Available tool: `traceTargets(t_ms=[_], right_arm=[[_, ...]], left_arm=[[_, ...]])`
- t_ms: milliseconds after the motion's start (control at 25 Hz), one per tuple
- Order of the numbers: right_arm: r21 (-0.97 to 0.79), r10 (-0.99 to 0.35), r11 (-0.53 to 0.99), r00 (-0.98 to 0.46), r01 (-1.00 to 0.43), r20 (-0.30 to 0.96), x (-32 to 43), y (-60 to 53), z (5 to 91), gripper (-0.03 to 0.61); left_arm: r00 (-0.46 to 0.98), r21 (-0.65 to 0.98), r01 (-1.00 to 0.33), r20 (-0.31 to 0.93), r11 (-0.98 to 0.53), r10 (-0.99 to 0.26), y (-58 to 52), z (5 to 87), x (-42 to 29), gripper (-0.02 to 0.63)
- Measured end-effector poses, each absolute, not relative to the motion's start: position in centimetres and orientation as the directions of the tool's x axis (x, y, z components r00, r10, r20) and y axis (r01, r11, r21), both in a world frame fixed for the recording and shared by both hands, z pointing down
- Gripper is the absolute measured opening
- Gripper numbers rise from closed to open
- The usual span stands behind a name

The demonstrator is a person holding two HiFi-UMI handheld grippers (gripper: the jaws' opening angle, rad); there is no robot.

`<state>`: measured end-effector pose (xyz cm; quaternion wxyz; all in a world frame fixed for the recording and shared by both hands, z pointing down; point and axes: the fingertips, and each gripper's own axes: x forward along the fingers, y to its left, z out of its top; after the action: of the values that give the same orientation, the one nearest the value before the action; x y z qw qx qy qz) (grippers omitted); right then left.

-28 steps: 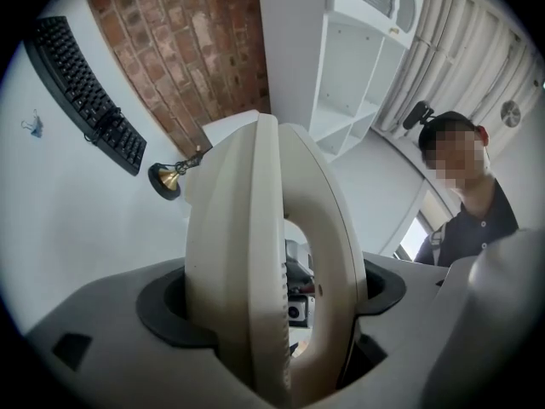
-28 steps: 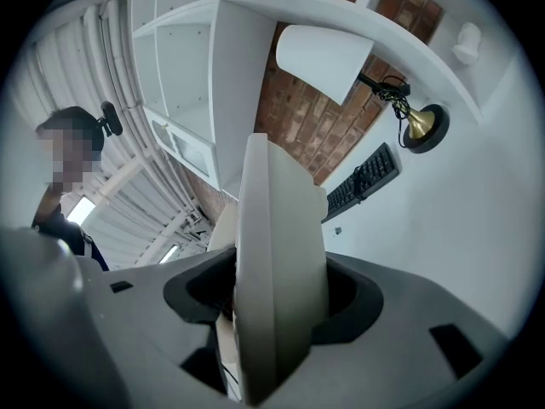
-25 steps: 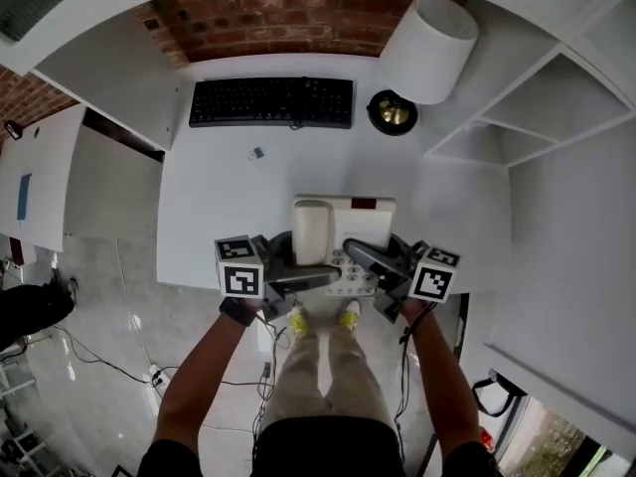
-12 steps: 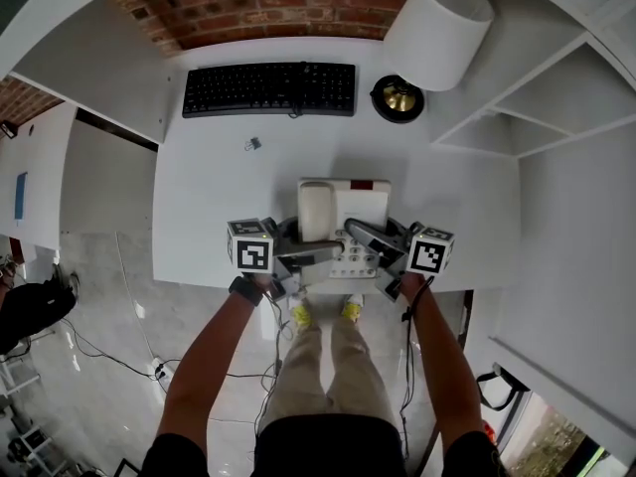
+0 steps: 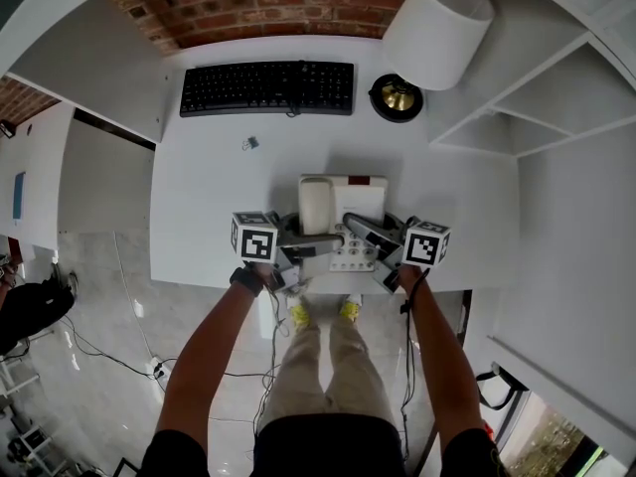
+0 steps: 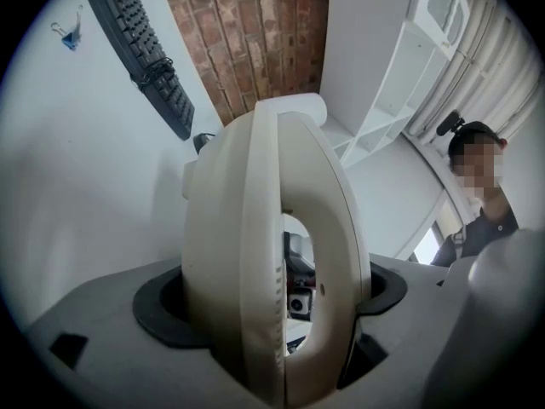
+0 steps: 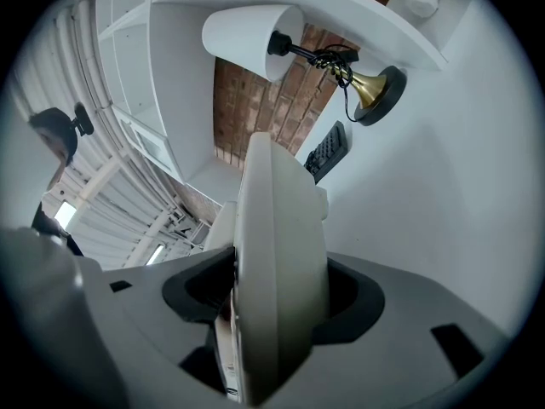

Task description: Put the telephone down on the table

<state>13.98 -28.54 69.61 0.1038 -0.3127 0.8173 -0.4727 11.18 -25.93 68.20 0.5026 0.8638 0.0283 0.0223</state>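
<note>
A cream desk telephone, handset in its cradle on the left, is held between both grippers at the front of the white table. My left gripper is shut on the telephone's handset side. My right gripper is shut on the base's right side, which fills the space between its jaws. I cannot tell whether the telephone's underside touches the tabletop. The keypad shows between the two grippers.
A black keyboard lies along the back of the table. A small binder clip lies in front of it. A white-shaded lamp with a brass base stands back right. White shelves rise on the right.
Both grippers have carried the telephone a little farther from the front edge, toward the keyboard. Their hold on it looks the same.
</note>
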Motion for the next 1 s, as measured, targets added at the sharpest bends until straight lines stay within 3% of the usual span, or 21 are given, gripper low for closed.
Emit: traceTargets(t_ms=[280, 640, 1000], right_arm=[[-0.830, -0.614, 0.364, -0.779, -0.423, 0.128, 13.9, -28.6, 69.4, 0.261], [-0.775, -0.624, 0.333, -0.741, -0.537, 0.246, 14.7, -28.6, 70.2, 0.305], [-0.722, -0.676, 0.317, -0.681, -0.614, 0.282, 15.8, -28.2, 70.1, 0.339]], left_arm=[[0.998, 0.866, 0.036, -0.002, -0.499, 0.068, -26.0, 68.2, 11.1, 0.462], [0.994, 0.862, 0.012, 0.046, -0.507, 0.103, -25.7, 68.4, 11.7, 0.456], [0.988, 0.849, -0.007, 0.088, -0.528, 0.128, -25.0, 68.7, 12.5, 0.454]])
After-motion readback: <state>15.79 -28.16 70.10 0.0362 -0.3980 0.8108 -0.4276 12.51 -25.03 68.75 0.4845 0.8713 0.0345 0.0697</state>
